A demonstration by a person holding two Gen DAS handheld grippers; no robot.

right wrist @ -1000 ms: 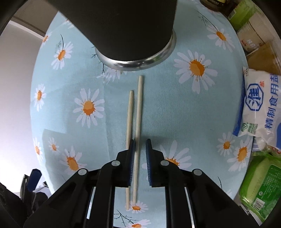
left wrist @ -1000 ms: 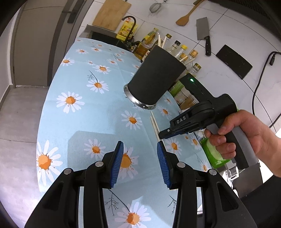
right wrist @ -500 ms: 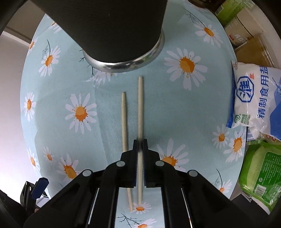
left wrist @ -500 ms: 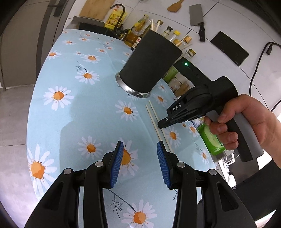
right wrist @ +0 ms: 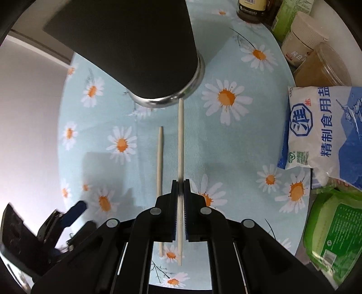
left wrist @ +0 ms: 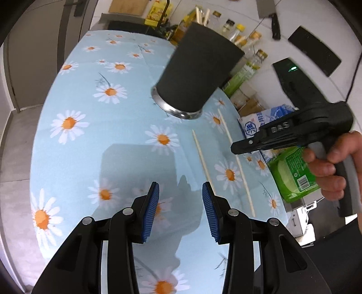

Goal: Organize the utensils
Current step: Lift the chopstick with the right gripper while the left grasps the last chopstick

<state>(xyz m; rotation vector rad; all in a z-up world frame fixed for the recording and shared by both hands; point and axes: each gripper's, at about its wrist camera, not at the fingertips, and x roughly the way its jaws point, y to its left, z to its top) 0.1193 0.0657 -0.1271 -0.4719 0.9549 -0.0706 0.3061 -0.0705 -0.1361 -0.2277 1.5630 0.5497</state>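
A black utensil holder (left wrist: 199,67) with a metal rim stands on the daisy tablecloth (left wrist: 90,140), close and large in the right wrist view as the holder (right wrist: 135,45). My right gripper (right wrist: 180,187) is shut on one wooden chopstick (right wrist: 181,135), which hangs just above the cloth, its far tip near the holder's rim. The second chopstick (right wrist: 160,158) lies on the cloth just left of it. In the left wrist view a hand grips the right gripper (left wrist: 235,149) over the held chopstick (left wrist: 237,162); the loose chopstick (left wrist: 202,158) lies beside it. My left gripper (left wrist: 181,192) is open and holds nothing.
A bag of salt (right wrist: 321,129), a green packet (right wrist: 334,237) and jars (right wrist: 303,38) crowd the cloth's right edge. Bottles (left wrist: 239,36) stand behind the holder, and a cleaver (left wrist: 269,9) hangs on the wall. The left gripper's blue pad (right wrist: 74,210) shows at lower left.
My right gripper closed on the right-hand chopstick and rose with it, leaving the other on the cloth. The left gripper moved nearer the holder and chopsticks, still open.
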